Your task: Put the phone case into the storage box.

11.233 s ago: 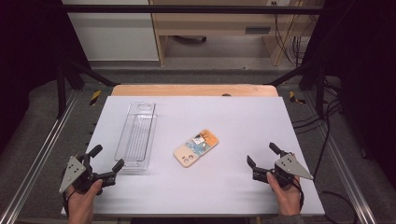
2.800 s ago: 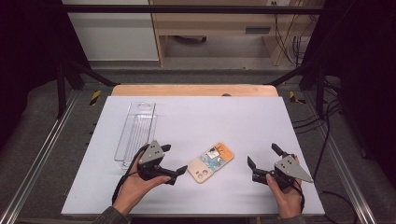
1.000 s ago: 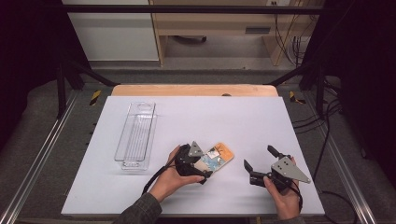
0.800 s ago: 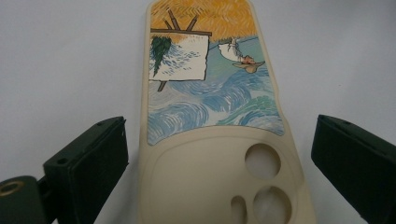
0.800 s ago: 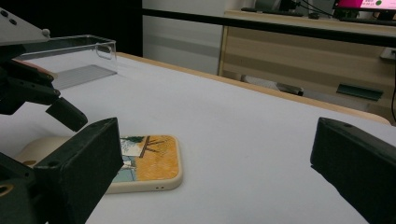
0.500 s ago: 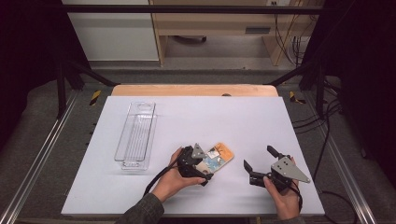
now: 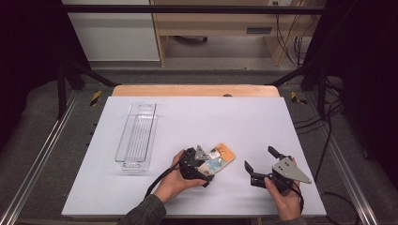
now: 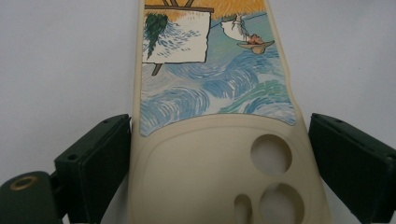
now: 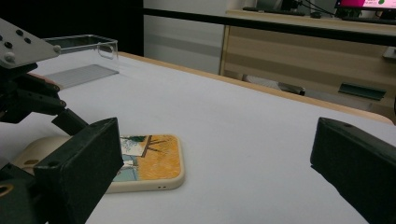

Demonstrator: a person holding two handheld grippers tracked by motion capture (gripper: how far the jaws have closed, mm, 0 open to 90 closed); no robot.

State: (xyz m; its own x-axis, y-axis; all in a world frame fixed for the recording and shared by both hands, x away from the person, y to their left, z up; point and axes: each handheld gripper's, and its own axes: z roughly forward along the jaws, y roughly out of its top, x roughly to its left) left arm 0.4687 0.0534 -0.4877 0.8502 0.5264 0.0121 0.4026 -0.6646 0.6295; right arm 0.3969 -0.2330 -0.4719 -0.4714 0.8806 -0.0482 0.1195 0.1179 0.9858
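Between the two black jaws of the left hand-held gripper [image 7: 202, 169] lies the camera end of a phone case [image 8: 219, 140] — the jaws stand spread, one on either side of its long edges, with the left one close against the rim and the right one a little apart, so nothing is clamped yet. That straddling pose looks chosen for a pinch across the case's narrow width, where the soft rim gives the pads something to bite on. The case lies flat on the white tabletop [image 7: 244, 117], painted back upward, its cut-out lens holes nearest the left gripper's camera and its orange end pointing away toward the far right.

Off to the right, the right hand-held gripper [image 7: 262, 165] rests low near the front edge, jaws wide open and holding nothing; it points toward the case from just beside it — probably waiting to steady or take it. Farther left stands a clear plastic tray [image 7: 137, 137], long and narrow, well apart from the case; I judge it the likely place for the case to go.
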